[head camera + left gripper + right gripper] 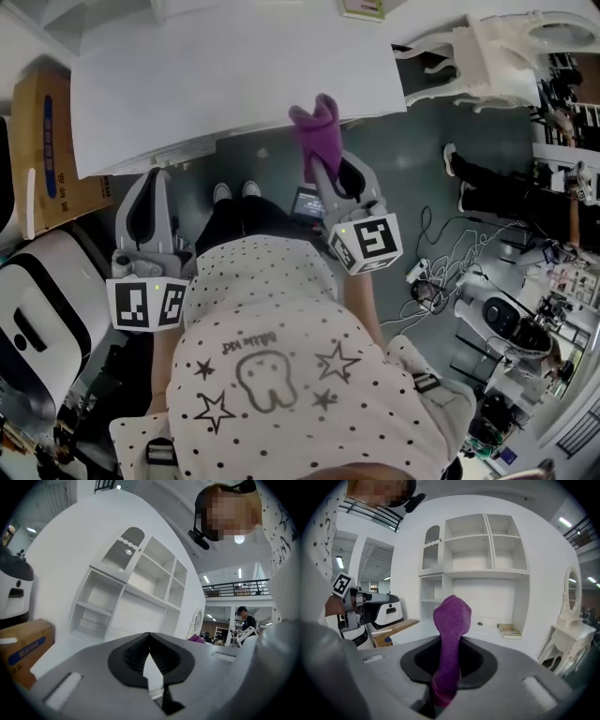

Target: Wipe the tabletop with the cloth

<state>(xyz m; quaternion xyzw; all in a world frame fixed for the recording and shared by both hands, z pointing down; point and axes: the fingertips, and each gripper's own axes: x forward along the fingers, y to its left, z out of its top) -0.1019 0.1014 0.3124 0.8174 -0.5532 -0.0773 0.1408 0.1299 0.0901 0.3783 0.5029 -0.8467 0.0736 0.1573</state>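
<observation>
A purple cloth (pixel 316 136) sticks up from my right gripper (pixel 328 176), which is shut on it just in front of the white tabletop's (pixel 225 75) near edge. In the right gripper view the cloth (pixel 451 630) stands upright between the jaws, hiding part of the tabletop (pixel 487 629) behind it. My left gripper (pixel 155 187) hangs lower at the left, off the table. Its jaws meet at the tips with nothing between them (pixel 149 637). The person's dotted shirt fills the lower head view.
A cardboard box (pixel 42 141) and a white-and-black machine (pixel 37 319) stand left of the table. A book (pixel 363 9) lies at the table's far edge below white shelves (pixel 478 569). A white vanity (pixel 497 47), floor cables (pixel 450 253) and a standing person (pixel 497 187) are at right.
</observation>
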